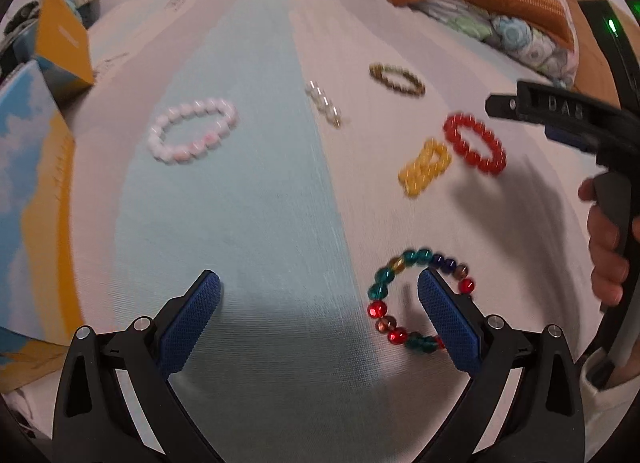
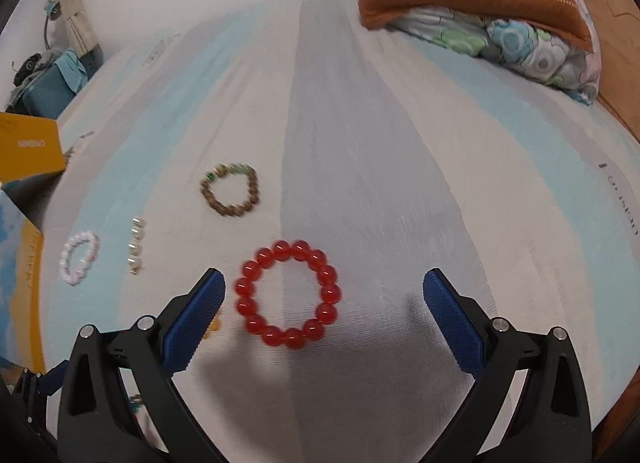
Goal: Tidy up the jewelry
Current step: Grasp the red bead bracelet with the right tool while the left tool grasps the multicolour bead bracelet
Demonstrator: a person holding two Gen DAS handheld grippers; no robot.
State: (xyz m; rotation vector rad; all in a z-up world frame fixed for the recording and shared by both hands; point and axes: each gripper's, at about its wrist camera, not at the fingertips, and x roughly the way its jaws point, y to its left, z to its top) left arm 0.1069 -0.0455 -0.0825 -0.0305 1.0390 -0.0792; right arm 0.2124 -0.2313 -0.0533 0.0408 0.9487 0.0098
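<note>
Several bead bracelets lie on a striped bed sheet (image 1: pixel 248 191). My left gripper (image 1: pixel 320 287) is open; its right finger (image 1: pixel 448 323) rests inside the ring of a multicoloured bracelet (image 1: pixel 384 303). Farther off lie a pink bracelet (image 1: pixel 192 131), a pearl one (image 1: pixel 324 103), a brown one (image 1: pixel 396 79), a yellow one (image 1: pixel 424 167) and a red one (image 1: pixel 476 143). My right gripper (image 2: pixel 324 287) is open just above the red bracelet (image 2: pixel 288 295), which sits between its fingers, nearer the left one. The brown bracelet (image 2: pixel 232 191), pearl one (image 2: pixel 136 243) and pink one (image 2: pixel 80 255) lie to the left.
An open box with a sky picture and orange sides (image 1: pixel 36 183) stands at the left edge of the bed. Folded blankets and a pillow (image 2: pixel 480 3) are stacked at the far right. A hand (image 1: pixel 608 247) holds the right gripper's handle at the right.
</note>
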